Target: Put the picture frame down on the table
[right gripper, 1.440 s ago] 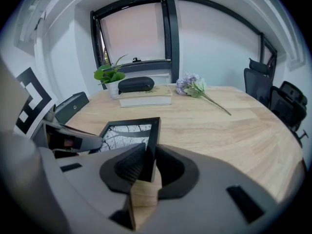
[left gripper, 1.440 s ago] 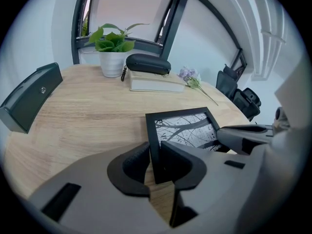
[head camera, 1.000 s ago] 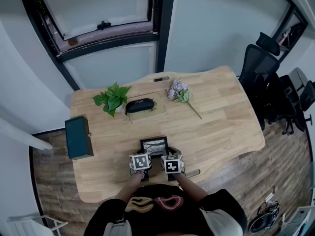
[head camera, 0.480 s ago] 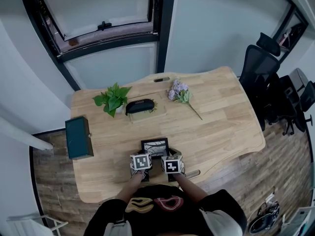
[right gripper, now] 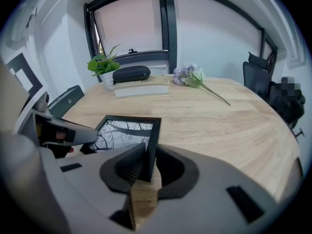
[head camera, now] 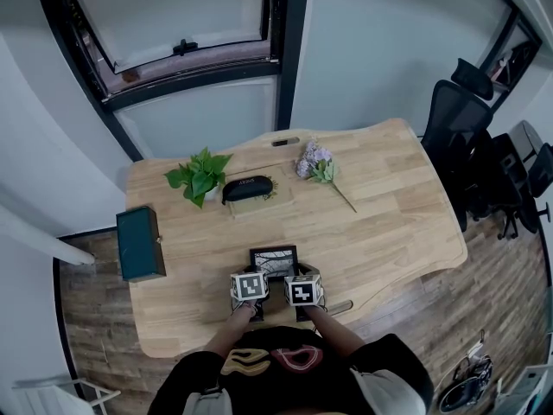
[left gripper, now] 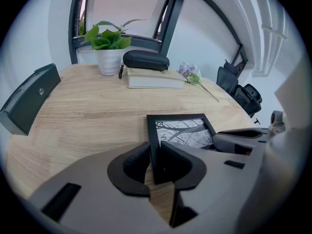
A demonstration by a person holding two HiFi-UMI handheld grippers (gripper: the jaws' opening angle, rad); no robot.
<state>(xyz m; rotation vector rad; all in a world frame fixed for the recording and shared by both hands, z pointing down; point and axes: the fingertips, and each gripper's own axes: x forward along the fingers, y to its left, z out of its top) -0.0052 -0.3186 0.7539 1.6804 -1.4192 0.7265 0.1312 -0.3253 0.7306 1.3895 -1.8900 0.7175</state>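
Fingers [left gripper: 132, 165] of left gripper [left gripper: 155, 149]: closed to a narrow gap, both pads pressed on the left edge of the picture frame [left gripper: 183, 130], one pad on each face of the black border.
Fingers [right gripper: 127, 168] of right gripper [right gripper: 150, 152]: same narrow set, clamped on the frame's right edge near its front corner.
Grippers, relative: side by side, marker cubes close together, just in front of the person's body; both angled downward.
Picture frame: square, black border, grey branch print, face up. Held between the two grippers over the near part of the table [head camera: 389, 206], close to its front edge. Whether its underside touches the wood cannot be told.
Table: pale wood, rounded outline.
Box [head camera: 138, 242]: dark teal, at the table's left edge, well apart from the frame.
Book [left gripper: 155, 78]: pale, lying flat toward the far side, left of centre.
Glasses case [left gripper: 145, 60]: black, resting on top of the book.
Potted plant [left gripper: 108, 48]: white pot, green leaves, just beside the book's left end.
Flowers [head camera: 315, 162]: lilac sprig lying on the wood, right of the book, stem toward the right.
Office chairs [head camera: 458, 119]: black, beyond the table's right end.
Window [head camera: 173, 15]: dark frame, on the wall behind the table.
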